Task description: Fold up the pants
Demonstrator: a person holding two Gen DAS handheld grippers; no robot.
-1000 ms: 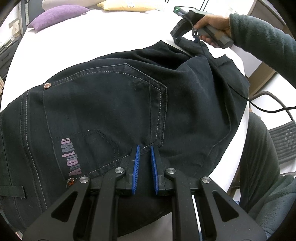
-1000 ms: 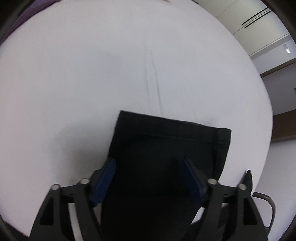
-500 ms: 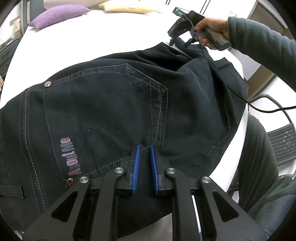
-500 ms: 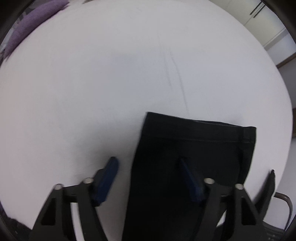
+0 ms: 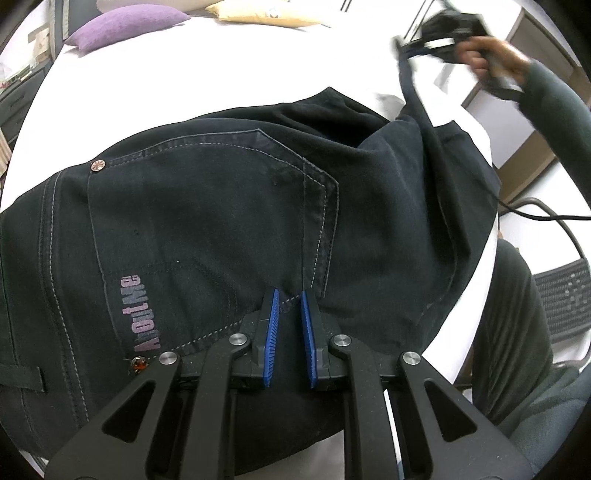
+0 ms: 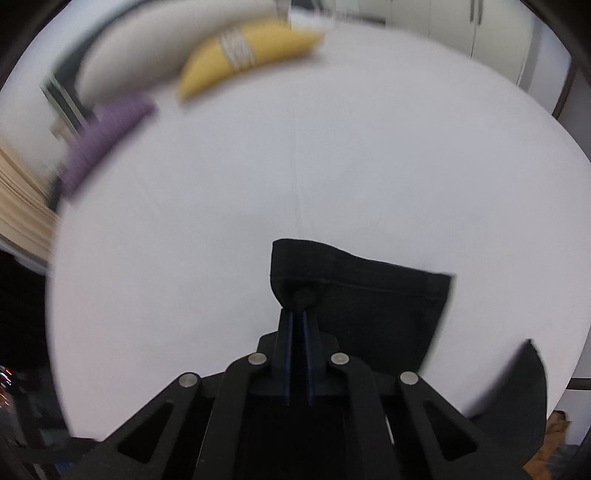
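Note:
Black jeans lie spread on the white surface, back pocket up. My left gripper is shut on the jeans' near edge beside the pocket seam, with denim bunched between its blue pads. At the far right a hand holds my right gripper, blurred, with a strip of the leg rising up to it. In the right wrist view the right gripper has its jaws closing on the leg's hem. The pads pinch a fold of the hem, which hangs lifted off the surface.
A purple pillow and a yellow pillow lie at the far edge of the surface. The person's sleeve and leg are at the right, beside a mesh chair and a black cable.
The right gripper's jaws have come together on the leg hem and lifted it up and away. The right view has swung up toward the pillows. The left gripper has kept still.

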